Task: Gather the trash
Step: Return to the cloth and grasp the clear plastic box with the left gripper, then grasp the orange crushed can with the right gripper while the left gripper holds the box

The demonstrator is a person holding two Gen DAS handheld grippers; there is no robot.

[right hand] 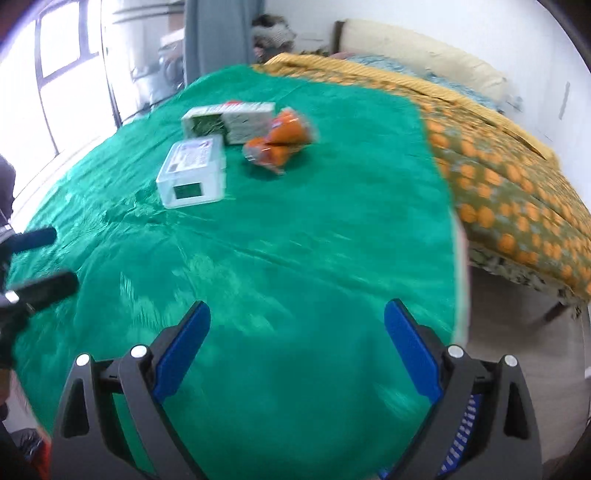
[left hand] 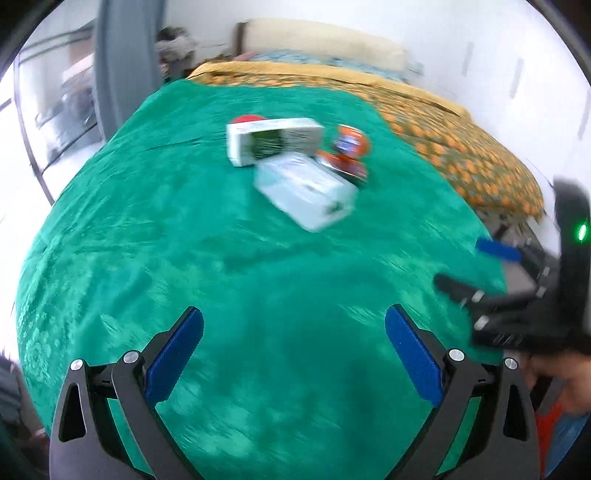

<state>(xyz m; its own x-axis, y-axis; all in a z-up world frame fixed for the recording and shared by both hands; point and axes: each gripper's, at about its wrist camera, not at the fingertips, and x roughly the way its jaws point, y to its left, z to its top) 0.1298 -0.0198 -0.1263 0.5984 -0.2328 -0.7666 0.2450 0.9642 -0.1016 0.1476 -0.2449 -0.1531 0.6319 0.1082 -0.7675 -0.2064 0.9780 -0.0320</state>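
Note:
On the green cloth lies a small heap of trash. It holds a white carton, a second white carton with a green print behind it, and orange wrappers to their right. A red item peeks out behind the far carton. My left gripper is open and empty, well short of the heap. The right wrist view shows the same cartons and wrappers. My right gripper is open and empty too, also far from them. Each gripper shows at the edge of the other's view.
A bed with an orange-dotted cover and a cream pillow stands to the right, past the cloth's edge. Bare floor lies between them. A window and a grey curtain are at the far left. A hand holds the right gripper.

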